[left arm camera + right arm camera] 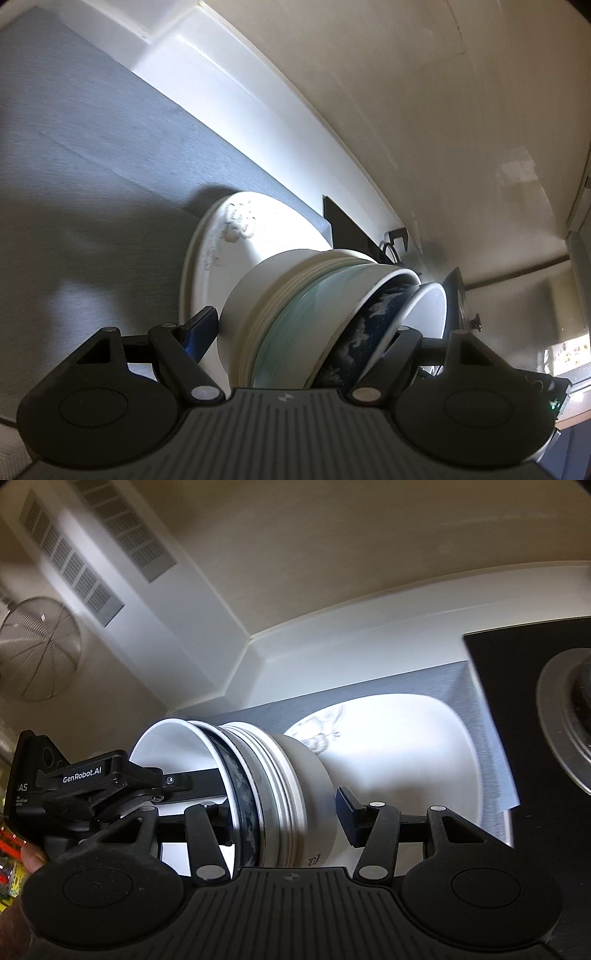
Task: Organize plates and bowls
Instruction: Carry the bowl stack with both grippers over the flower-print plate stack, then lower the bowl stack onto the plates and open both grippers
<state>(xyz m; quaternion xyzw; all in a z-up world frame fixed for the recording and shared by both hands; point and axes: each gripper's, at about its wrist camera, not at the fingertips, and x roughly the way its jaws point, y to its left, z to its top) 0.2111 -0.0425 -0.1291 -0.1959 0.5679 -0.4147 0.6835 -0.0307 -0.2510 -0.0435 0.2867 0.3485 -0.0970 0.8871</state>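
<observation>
A nested stack of bowls [295, 317] stands on a white plate [221, 240] with a faint flower print, on a grey counter [92, 166]. The stack has a white ribbed bowl, a pale green one, a dark blue patterned one [358, 343] and a white inner bowl [428, 306]. My left gripper [303, 332] straddles the stack with its jaws wide apart. My right gripper [288, 808] straddles the same stack [280, 790] from the other side, jaws wide apart, over the plate [399, 746]. The other gripper's body [85, 786] shows at the left there.
A white wall ledge [229, 85] runs behind the counter. A dark stovetop with a metal burner [565, 723] lies to the right of the plate. A vent grille [92, 554] and a wire mesh strainer [37, 650] hang on the wall at left.
</observation>
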